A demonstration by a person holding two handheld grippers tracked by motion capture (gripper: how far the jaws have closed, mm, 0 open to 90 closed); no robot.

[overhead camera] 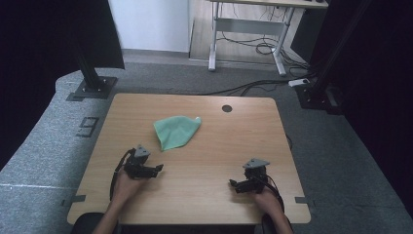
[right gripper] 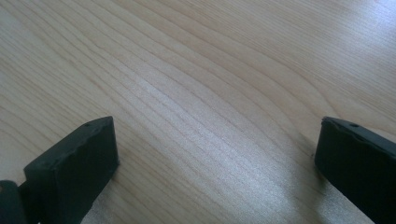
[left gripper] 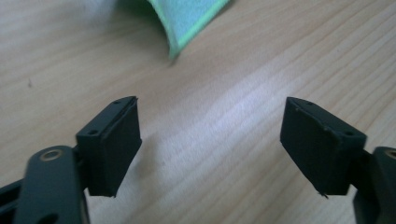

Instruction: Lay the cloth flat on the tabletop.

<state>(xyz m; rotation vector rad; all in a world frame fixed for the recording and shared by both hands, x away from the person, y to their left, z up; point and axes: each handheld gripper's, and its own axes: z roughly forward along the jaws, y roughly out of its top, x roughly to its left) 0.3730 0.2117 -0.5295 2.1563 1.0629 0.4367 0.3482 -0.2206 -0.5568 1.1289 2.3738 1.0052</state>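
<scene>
Green cloth (overhead camera: 176,131) lies crumpled just ahead of my left gripper (overhead camera: 158,168), untouched; its jaws are apart, nothing between them. My right gripper (overhead camera: 234,184) rests well off to the side, also spread and empty. Nothing grasped yet, whole job left.

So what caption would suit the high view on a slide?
A green cloth lies on a wooden table, beyond the left hand-held gripper and right hand-held gripper, both open.

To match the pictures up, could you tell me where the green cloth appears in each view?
High view: green cloth lies left of centre on the table, beyond the left gripper.
Left gripper view: its corner at the top edge.
Right gripper view: not in it.
Shared landmark: the table's wood grain.
</scene>
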